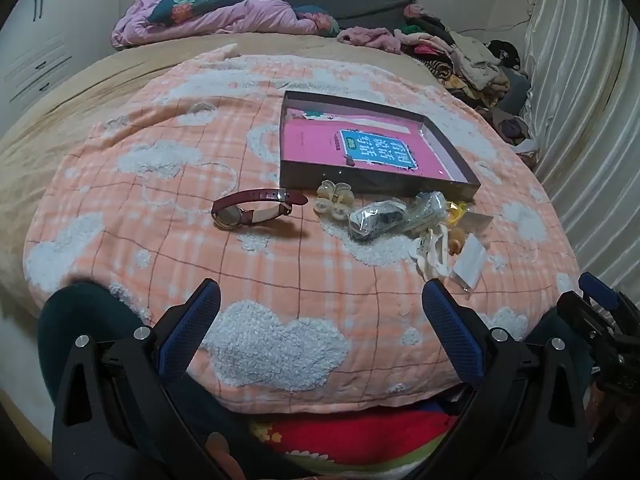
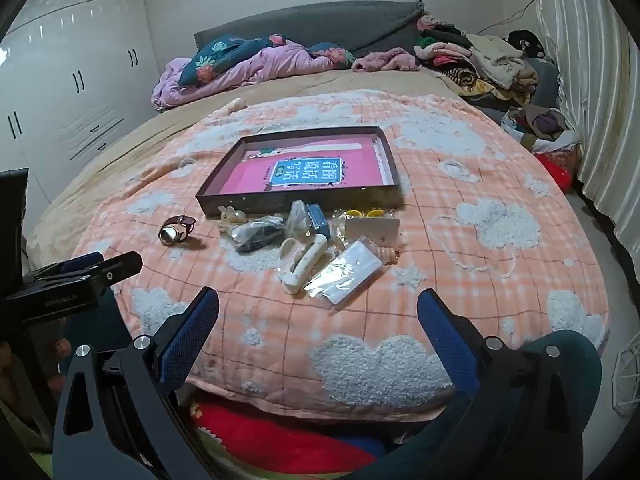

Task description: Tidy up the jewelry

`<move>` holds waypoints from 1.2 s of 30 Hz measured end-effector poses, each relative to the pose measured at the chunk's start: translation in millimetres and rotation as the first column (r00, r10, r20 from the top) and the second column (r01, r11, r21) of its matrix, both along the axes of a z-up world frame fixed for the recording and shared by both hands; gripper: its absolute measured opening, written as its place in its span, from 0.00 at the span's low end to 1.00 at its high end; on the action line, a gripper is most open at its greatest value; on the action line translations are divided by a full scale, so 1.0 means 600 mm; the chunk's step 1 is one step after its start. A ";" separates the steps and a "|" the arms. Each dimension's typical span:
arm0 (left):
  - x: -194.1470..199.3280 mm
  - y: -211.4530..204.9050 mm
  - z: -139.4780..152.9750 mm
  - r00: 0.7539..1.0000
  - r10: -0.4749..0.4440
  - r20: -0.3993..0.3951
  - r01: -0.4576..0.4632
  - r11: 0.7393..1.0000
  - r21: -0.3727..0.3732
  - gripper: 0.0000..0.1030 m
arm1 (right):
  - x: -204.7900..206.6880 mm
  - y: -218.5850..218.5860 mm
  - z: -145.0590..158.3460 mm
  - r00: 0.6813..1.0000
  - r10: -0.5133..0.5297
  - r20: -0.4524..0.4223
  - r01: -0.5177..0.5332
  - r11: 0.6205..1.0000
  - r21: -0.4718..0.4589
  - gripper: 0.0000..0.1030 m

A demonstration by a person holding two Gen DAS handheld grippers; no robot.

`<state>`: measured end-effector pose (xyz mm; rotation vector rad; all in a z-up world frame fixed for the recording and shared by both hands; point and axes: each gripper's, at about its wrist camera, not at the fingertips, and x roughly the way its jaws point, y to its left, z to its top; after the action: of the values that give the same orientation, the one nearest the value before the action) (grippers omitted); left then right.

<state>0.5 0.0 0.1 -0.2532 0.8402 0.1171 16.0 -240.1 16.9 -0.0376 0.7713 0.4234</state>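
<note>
jewelry half-obscured in plastic bags

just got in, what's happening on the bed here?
Jewelry sorting, not started yet. A person holds a left gripper and a right gripper, both open and empty, hovering over the near edge of a peach blanket. A shallow box sits on the blanket with a pink book inside. In front of it, loose: a red-strapped watch, a hair claw, small plastic bags and other bits. Nothing is touched at this moment.
</note>
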 end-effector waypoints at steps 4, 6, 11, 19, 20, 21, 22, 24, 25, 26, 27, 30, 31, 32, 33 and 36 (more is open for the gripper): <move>-0.001 -0.001 0.001 1.000 -0.001 0.015 0.001 1.000 0.003 0.92 | -0.004 0.000 0.003 1.000 0.007 0.013 -0.007 1.000 0.006 0.96; 0.000 -0.002 0.001 1.000 -0.003 0.015 0.003 1.000 0.007 0.92 | -0.005 0.002 0.005 1.000 0.005 0.015 -0.006 1.000 0.009 0.96; -0.005 -0.002 0.019 1.000 0.003 0.024 -0.003 1.000 0.008 0.92 | -0.010 -0.002 0.011 1.000 0.006 0.018 -0.006 1.000 0.015 0.96; -0.013 0.003 0.020 0.999 0.005 0.037 -0.005 1.000 0.006 0.92 | -0.012 0.000 0.019 1.000 0.009 0.012 -0.010 1.000 0.023 0.96; -0.014 0.003 0.020 0.999 0.005 0.037 -0.005 1.000 0.007 0.92 | -0.012 0.000 0.020 1.000 0.009 0.011 -0.009 1.000 0.023 0.96; -0.013 0.003 0.020 0.999 0.004 0.037 -0.004 1.000 0.007 0.92 | -0.012 0.001 0.022 1.000 0.009 0.011 -0.009 1.000 0.023 0.96; -0.014 0.004 0.021 0.999 0.004 0.037 -0.004 1.000 0.006 0.92 | -0.012 0.000 0.021 1.000 0.008 0.011 -0.008 1.000 0.024 0.96; -0.013 0.003 0.021 0.999 0.004 0.038 -0.004 1.000 0.009 0.92 | -0.012 0.000 0.020 1.000 0.008 0.011 -0.008 1.000 0.023 0.96; -0.014 0.003 0.021 0.999 0.003 0.039 -0.004 1.000 0.009 0.92 | -0.012 0.000 0.020 1.000 0.008 0.010 -0.009 1.000 0.024 0.96; -0.013 0.003 0.021 0.999 0.004 0.038 -0.005 1.000 0.007 0.92 | -0.011 -0.001 0.018 1.000 0.009 0.010 -0.009 1.000 0.026 0.96; -0.014 0.003 0.022 0.999 0.004 0.039 -0.005 1.000 0.007 0.92 | -0.014 0.002 0.021 1.000 0.010 0.009 -0.010 1.000 0.027 0.96; -0.013 0.003 0.022 0.999 0.005 0.039 -0.005 1.000 0.008 0.92 | -0.013 0.003 0.022 1.000 0.011 0.009 -0.012 1.000 0.028 0.96; -0.013 0.003 0.022 0.999 0.004 0.038 -0.004 1.000 0.008 0.92 | -0.013 0.003 0.022 1.000 0.010 0.009 -0.011 1.000 0.028 0.96; -0.013 0.004 0.022 0.999 0.004 0.039 -0.004 1.000 0.008 0.92 | -0.014 0.004 0.024 1.000 0.010 0.009 -0.010 1.000 0.028 0.96; -0.013 0.004 0.022 0.999 0.004 0.039 -0.004 1.000 0.007 0.92 | -0.014 0.003 0.023 1.000 0.010 0.009 -0.010 1.000 0.028 0.96; -0.013 0.004 0.022 0.999 0.003 0.043 -0.003 1.000 0.010 0.92 | -0.014 0.003 0.023 1.000 0.011 0.010 -0.011 1.000 0.027 0.96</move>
<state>-7.3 2.7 13.6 -0.2470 0.7967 0.1181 7.8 -238.2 30.8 -0.0181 0.7561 0.4439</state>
